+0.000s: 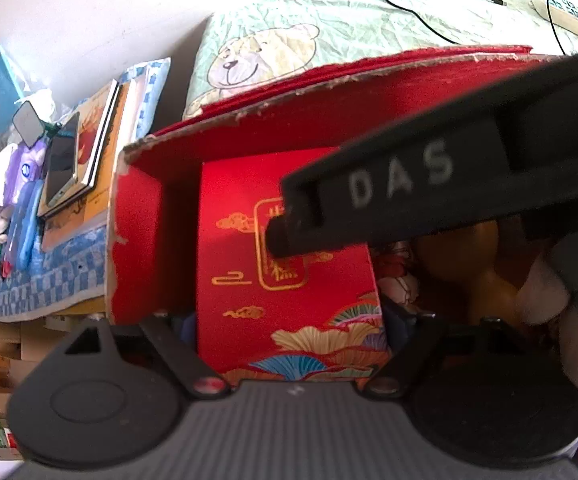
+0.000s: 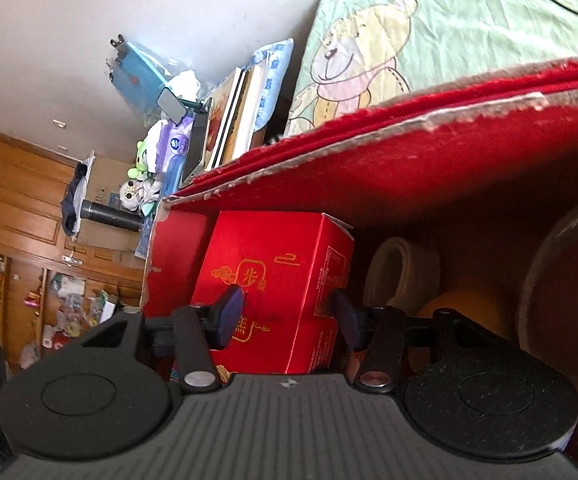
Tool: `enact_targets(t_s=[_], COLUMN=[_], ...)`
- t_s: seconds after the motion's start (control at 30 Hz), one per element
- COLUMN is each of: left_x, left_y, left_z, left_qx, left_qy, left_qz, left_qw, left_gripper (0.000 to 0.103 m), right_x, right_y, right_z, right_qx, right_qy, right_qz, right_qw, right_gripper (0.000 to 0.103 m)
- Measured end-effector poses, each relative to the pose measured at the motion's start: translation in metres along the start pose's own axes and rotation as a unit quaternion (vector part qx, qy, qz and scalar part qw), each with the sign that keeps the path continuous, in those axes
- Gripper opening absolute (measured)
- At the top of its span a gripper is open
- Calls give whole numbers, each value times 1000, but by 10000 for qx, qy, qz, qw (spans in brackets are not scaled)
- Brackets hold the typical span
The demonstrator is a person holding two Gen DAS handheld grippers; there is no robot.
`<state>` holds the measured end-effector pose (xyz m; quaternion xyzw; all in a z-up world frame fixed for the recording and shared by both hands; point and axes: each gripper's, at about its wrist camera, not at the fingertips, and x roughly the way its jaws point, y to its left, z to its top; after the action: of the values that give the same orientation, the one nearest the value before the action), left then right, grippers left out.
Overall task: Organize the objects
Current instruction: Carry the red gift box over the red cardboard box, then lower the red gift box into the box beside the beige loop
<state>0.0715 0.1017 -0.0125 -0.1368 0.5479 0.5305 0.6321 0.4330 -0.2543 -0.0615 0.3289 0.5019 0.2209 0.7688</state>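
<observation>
Left wrist view: the left tool (image 1: pixel 289 322) stands wide around the small red box (image 1: pixel 289 272) inside the big red carton (image 1: pixel 137 240); whether its pads touch is unclear.

Right wrist view: the right tool (image 2: pixel 287 314) brackets the same box, open. Placing step; next, let go and withdraw upward.
</observation>
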Motion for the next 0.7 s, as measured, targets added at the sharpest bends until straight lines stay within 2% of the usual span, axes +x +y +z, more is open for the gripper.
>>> enact_targets(t_s=[0.17, 0.47, 0.7], left_x=[-1, -2, -4], left_y=[0, 4, 4], left_z=[-1, -3, -3], left_qx=[100, 136, 155], left_qy=[-35, -58, -97], left_qz=[5, -41, -14], left_qw=[9999, 9999, 9998], left_gripper=[83, 86, 86], right_x=[3, 3, -5], right_y=[12, 4, 3], right_z=[-6, -3, -2], right_qx=[-553, -414, -346], right_qy=[-57, -97, -385], right_qz=[-493, -420, -284], right_qw=[9972, 9982, 9983], right_gripper=[54, 54, 54])
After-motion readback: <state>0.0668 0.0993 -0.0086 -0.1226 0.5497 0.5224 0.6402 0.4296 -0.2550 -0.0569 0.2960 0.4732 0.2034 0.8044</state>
